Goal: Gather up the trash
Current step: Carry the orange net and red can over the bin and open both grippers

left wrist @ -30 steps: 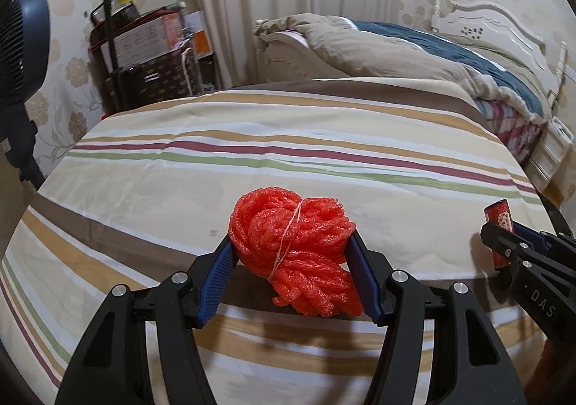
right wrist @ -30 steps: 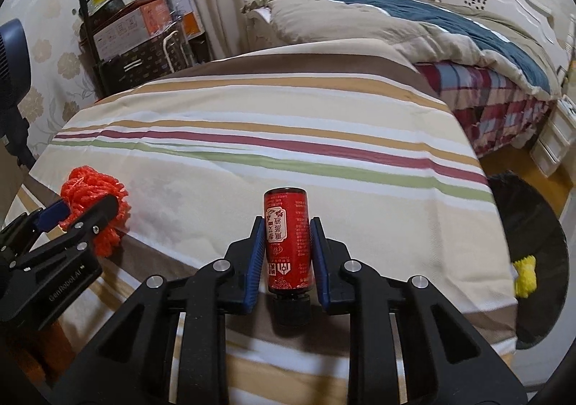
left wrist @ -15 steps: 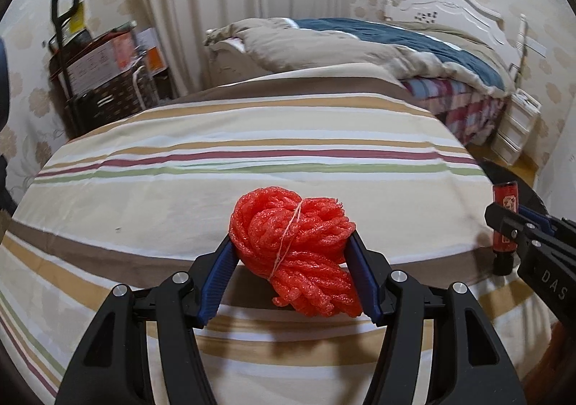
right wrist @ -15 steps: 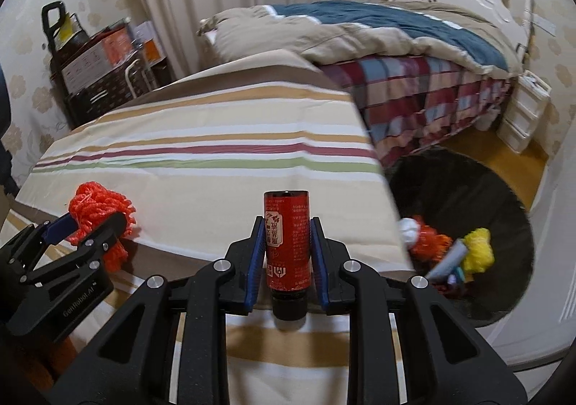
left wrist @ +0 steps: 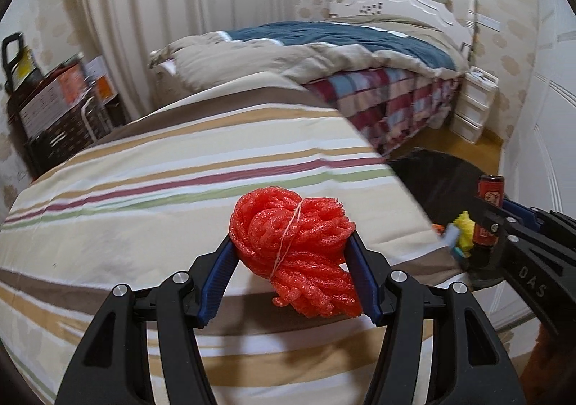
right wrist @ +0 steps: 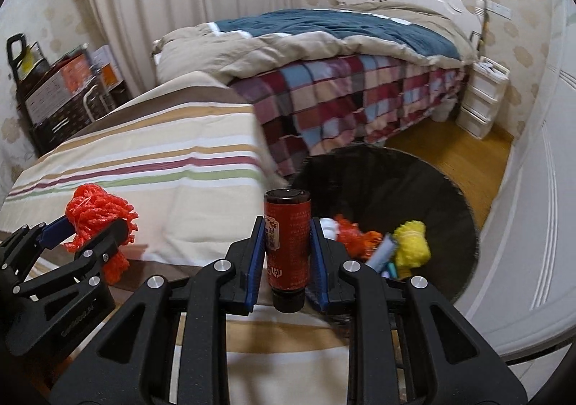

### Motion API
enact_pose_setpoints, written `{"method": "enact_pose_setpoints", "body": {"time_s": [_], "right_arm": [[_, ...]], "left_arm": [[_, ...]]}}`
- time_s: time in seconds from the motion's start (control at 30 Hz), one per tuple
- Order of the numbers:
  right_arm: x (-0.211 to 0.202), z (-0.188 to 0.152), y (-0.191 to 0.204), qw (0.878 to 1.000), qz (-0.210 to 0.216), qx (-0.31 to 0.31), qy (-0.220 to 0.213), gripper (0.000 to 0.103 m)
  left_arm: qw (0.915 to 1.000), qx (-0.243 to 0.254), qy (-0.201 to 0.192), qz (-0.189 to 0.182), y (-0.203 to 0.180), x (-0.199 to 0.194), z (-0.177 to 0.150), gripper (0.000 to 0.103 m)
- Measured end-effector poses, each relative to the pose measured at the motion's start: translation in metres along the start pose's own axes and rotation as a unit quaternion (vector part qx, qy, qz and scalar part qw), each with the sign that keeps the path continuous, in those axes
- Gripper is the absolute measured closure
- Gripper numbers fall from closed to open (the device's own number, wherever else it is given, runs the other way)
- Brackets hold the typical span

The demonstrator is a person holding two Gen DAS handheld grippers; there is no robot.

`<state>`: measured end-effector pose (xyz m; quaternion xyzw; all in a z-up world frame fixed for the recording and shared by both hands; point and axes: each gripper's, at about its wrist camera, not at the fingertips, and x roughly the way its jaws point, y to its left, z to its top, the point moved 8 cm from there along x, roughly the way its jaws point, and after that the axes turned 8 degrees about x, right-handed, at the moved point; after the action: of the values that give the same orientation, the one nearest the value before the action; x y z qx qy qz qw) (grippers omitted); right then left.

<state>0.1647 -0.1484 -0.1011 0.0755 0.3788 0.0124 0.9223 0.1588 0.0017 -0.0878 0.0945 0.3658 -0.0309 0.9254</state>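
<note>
- Gripping a red foam-net bundle [left wrist: 297, 253], the left gripper [left wrist: 293, 275] has its blue pads [left wrist: 216, 282] pressed into both sides of the bundle, so the fingers are clamped on it at a middling width.
- A thin pale string [left wrist: 288, 235] runs around the bundle's middle, and its loose strands hang down past the right pad.
- The bundle is held up over the striped cloth [left wrist: 162, 189] of the table, above the stretch near its right edge.
- The right gripper [right wrist: 288, 253] has its fingers close together, clamped on a dark red bottle [right wrist: 287, 243] that stands upright between the blue pads, cap end down.
- That bottle sits just over the right edge of the striped cloth [right wrist: 144, 160], with the black bin [right wrist: 432, 189] directly beyond and to the right of it.
- Inside the bin lie a yellow fluffy piece [right wrist: 412, 248], an orange net piece [right wrist: 354, 235], something white [right wrist: 329, 226] and a pale grey-blue item [right wrist: 381, 253], possibly a tube; blur makes it hard to name.
- From the left wrist view, the right gripper [left wrist: 489, 221] shows at the right edge with the bottle [left wrist: 490, 194] in it, over the bin [left wrist: 432, 181].
- From the right wrist view, the left gripper [right wrist: 97, 228] shows at the left with the red bundle [right wrist: 97, 212] in it.
- Behind stand a bed with a plaid cover [right wrist: 360, 99] and white drawers [right wrist: 482, 106].
</note>
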Motion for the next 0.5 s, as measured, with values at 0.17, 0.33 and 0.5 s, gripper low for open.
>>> {"method": "enact_pose_setpoints", "body": {"time_s": [0.17,0.33,0.5], "right_arm": [[0.002,0.006,-0.033,1.000,-0.017,0.020,-0.004,0.080],[0.005,0.013,-0.062,0.999,-0.033,0.037,-0.008,0.080],[0.009,0.019,-0.088,0.998,-0.046,0.052,-0.010,0.080]], "left_arm": [[0.9995,0.026,-0.011,-0.017,-0.034,0.006,0.016,0.044],[0.9983,0.046,-0.017,-0.033,-0.064,0.015,0.033,0.044],[0.9966,0.064,-0.024,-0.046,-0.090,0.024,0.049,0.044]]}}
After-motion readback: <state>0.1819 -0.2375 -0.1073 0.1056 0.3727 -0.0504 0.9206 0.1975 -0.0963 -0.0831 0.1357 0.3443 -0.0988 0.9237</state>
